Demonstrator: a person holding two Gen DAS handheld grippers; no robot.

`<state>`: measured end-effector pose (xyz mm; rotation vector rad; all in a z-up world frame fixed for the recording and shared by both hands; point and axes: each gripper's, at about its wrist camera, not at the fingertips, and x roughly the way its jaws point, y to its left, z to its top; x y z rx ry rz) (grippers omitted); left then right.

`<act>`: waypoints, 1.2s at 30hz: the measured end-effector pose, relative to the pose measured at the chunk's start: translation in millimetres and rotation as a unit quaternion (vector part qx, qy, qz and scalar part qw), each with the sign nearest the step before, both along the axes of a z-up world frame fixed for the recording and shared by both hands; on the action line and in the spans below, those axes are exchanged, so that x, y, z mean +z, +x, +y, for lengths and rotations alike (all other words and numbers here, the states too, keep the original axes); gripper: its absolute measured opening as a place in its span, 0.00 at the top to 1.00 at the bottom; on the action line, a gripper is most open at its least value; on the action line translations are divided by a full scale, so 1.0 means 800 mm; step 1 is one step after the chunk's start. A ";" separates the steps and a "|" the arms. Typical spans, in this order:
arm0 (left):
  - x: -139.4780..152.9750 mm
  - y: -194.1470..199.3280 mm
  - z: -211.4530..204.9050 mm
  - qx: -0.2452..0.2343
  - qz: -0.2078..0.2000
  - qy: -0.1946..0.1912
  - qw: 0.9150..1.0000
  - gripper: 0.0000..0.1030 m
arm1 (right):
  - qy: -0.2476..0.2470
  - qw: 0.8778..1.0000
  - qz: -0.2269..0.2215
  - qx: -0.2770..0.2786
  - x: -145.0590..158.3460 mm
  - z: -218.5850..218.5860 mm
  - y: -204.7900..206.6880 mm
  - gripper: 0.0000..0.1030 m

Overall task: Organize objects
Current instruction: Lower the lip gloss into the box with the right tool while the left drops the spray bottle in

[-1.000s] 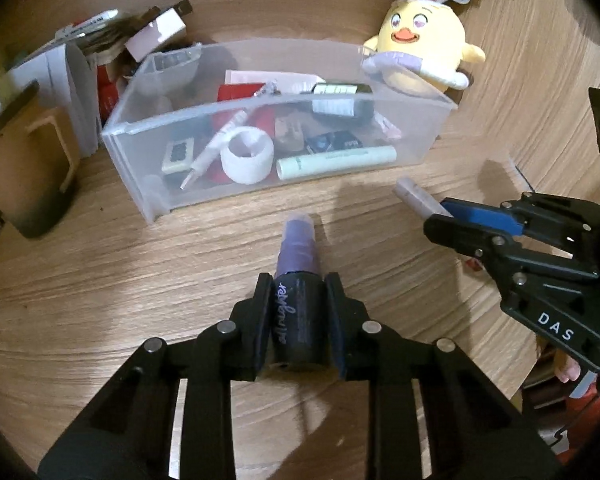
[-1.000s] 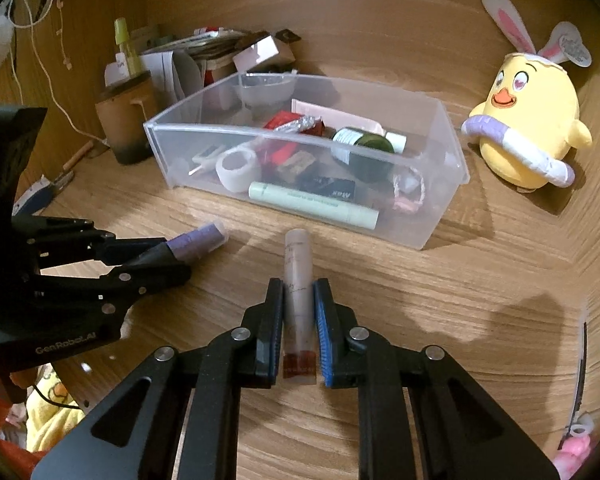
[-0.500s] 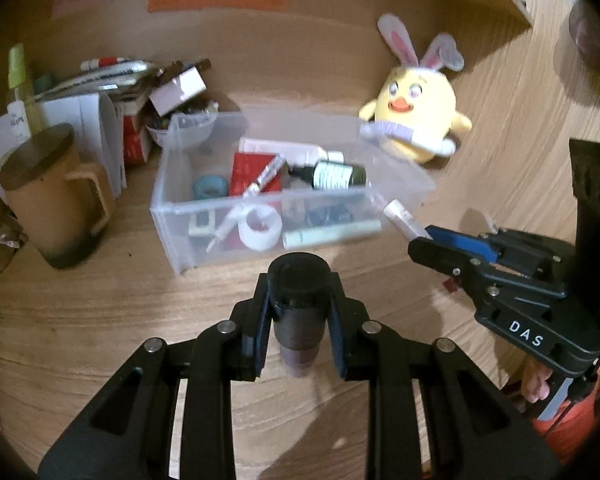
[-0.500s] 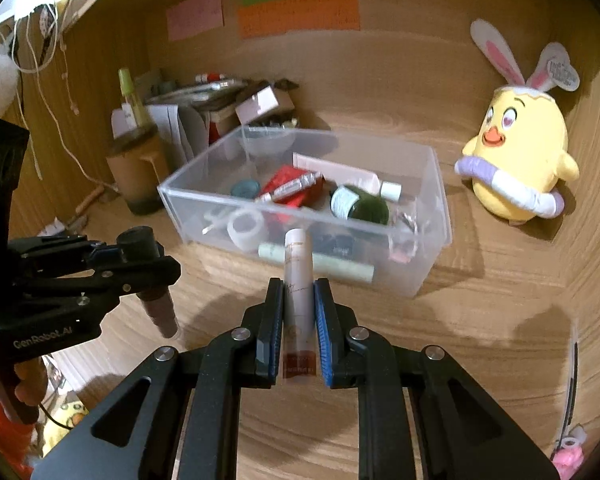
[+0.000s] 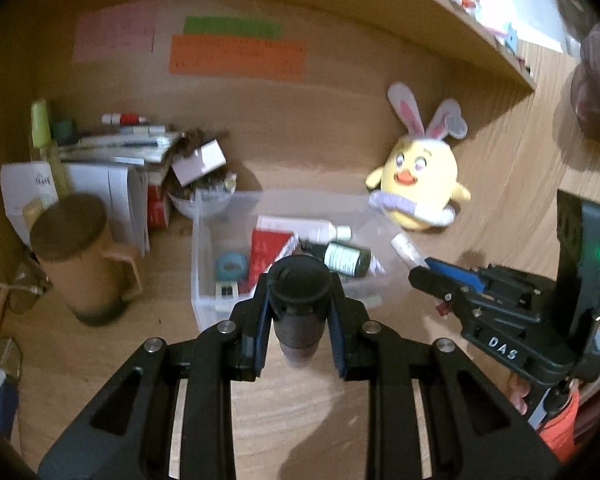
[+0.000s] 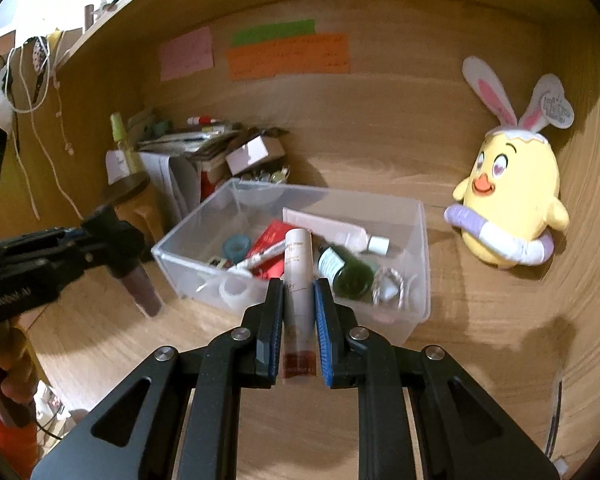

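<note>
My left gripper (image 5: 300, 300) is shut on a dark spray bottle (image 5: 298, 312) and holds it above the desk, its flat base toward the camera; it also shows in the right wrist view (image 6: 134, 276). My right gripper (image 6: 298, 300) is shut on a white tube (image 6: 298, 276) with a red end. Both are raised in front of a clear plastic bin (image 6: 418, 276) that holds a green bottle (image 6: 346, 274), a red packet (image 6: 272, 238), a tape roll and other small items. The bin shows in the left wrist view (image 5: 200, 240) too.
A yellow plush chick with rabbit ears (image 6: 512, 204) sits right of the bin. A brown mug (image 5: 80, 256) stands to the left, with a stack of papers and boxes (image 5: 140, 168) behind it. Coloured notes hang on the back wall (image 5: 236, 56).
Both grippers have risen from the desk with their items. The spray bottle went from lying along the desk to hanging nozzle-down. The bin now sits lower and farther in view.
</note>
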<state>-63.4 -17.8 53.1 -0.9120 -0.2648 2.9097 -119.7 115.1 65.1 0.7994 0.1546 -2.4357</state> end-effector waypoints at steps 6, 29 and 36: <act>0.025 -0.012 -0.006 0.009 0.026 -0.003 1.000 0.75 | 0.000 1.000 0.011 -0.001 0.010 -0.007 -0.019 0.86; -0.045 -0.132 -0.023 0.057 -0.048 -0.050 0.996 0.75 | 0.046 0.998 -0.052 0.013 -0.040 -0.063 -0.101 0.86; -0.062 -0.142 -0.022 0.049 -0.065 -0.044 0.996 0.73 | 0.063 0.996 -0.061 0.012 -0.055 -0.069 -0.111 0.86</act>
